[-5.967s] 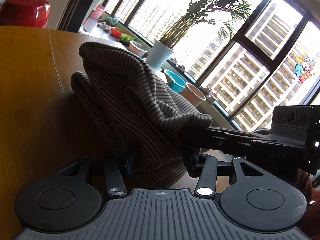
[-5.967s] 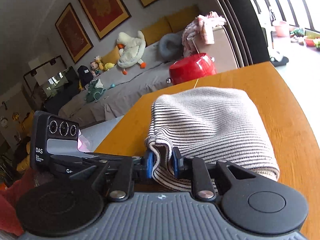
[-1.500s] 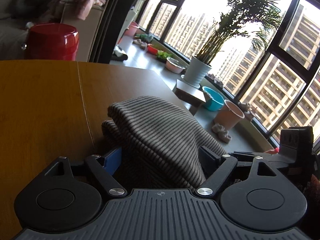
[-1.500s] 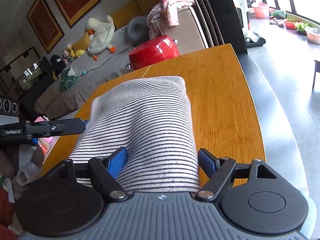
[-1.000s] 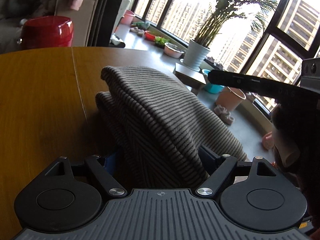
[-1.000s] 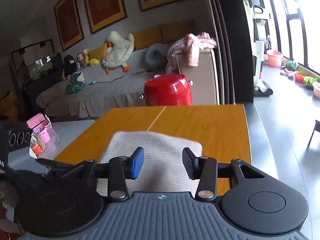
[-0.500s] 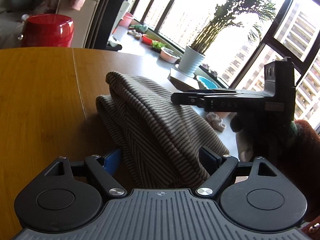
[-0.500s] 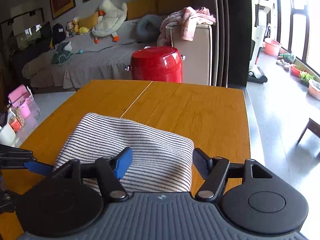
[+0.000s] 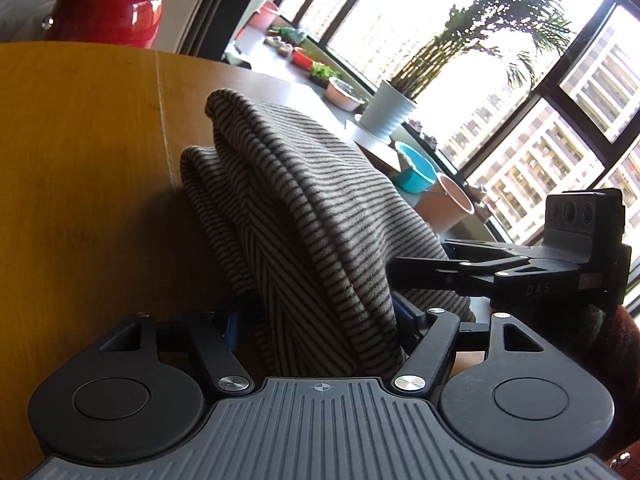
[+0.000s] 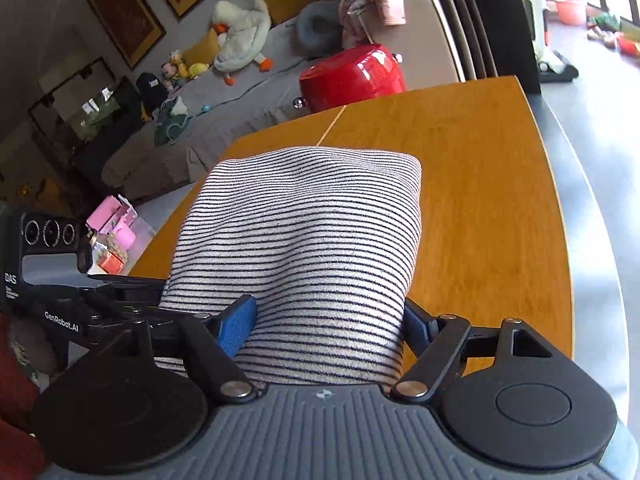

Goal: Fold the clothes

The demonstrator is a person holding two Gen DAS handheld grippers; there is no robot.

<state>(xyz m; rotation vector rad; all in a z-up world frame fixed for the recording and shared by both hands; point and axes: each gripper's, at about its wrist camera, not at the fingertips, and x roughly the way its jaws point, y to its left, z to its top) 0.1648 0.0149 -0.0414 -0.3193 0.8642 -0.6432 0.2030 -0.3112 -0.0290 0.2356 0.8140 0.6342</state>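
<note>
A folded striped knit garment (image 9: pixel 304 208) lies in a thick bundle on the wooden table (image 9: pixel 80 160). My left gripper (image 9: pixel 318 316) is open, its blue-padded fingers spread wide on either side of one end of the bundle. In the right wrist view the same garment (image 10: pixel 304 224) runs away from the camera. My right gripper (image 10: pixel 328 320) is open too and straddles the near end, with fabric filling the gap. The camera block of the right tool (image 9: pixel 580 232) shows at the right of the left wrist view. The fingertips are partly hidden by cloth.
A red pot (image 10: pixel 352 76) stands beyond the table's far end. The table's edge (image 10: pixel 560 208) runs close on the right. A sofa with plush toys (image 10: pixel 240 36) is behind, and a potted plant (image 9: pixel 386 110) and bowls sit by the windows. A sleeve (image 9: pixel 616 340) is at the lower right.
My right gripper has dropped lower and closer, so its open fingers now straddle the end of the bundle. My left gripper stays open around the other end. Six seconds ago both were shut on the garment.
</note>
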